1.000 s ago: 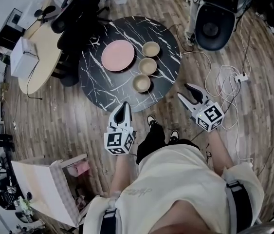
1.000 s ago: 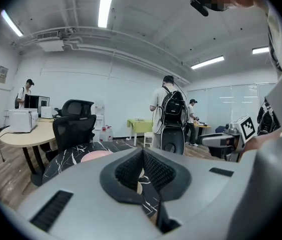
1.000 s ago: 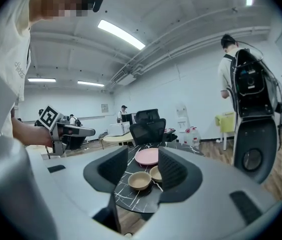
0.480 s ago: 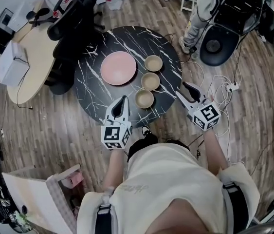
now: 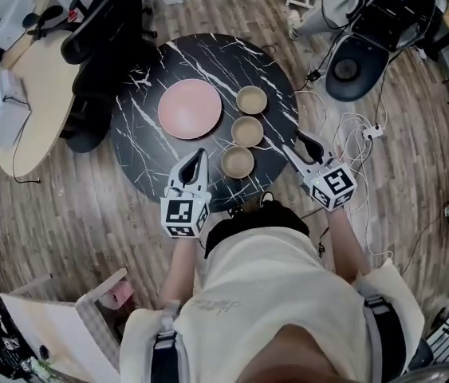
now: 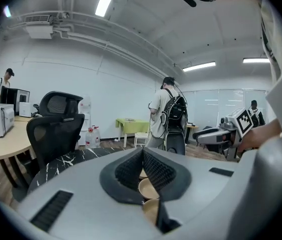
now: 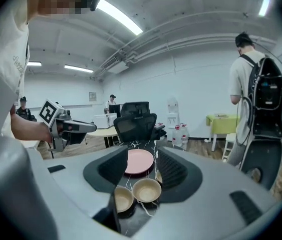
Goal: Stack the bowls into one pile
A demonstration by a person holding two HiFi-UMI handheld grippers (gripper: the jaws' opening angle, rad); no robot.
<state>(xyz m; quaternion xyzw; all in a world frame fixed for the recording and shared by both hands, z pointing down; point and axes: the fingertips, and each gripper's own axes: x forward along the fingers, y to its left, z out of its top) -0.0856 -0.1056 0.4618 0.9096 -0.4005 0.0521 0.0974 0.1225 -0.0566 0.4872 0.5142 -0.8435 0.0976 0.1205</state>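
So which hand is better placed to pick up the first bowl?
Probably right: the right tool is open and faces the nearest bowl. The left tool is shut, beside that bowl.

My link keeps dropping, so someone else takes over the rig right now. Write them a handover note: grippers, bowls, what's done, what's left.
Left gripper: shut, empty, over the near edge of the black table.
Right gripper: open, empty, at the table's right edge, aimed toward the bowls.
Three bowls stand apart in a row on the table: nearest bowl, middle bowl, far bowl. A pink plate lies to their left.
Done: nothing stacked yet.
Left: nest all three into one pile. The nearest bowl looks like the easiest first pick.
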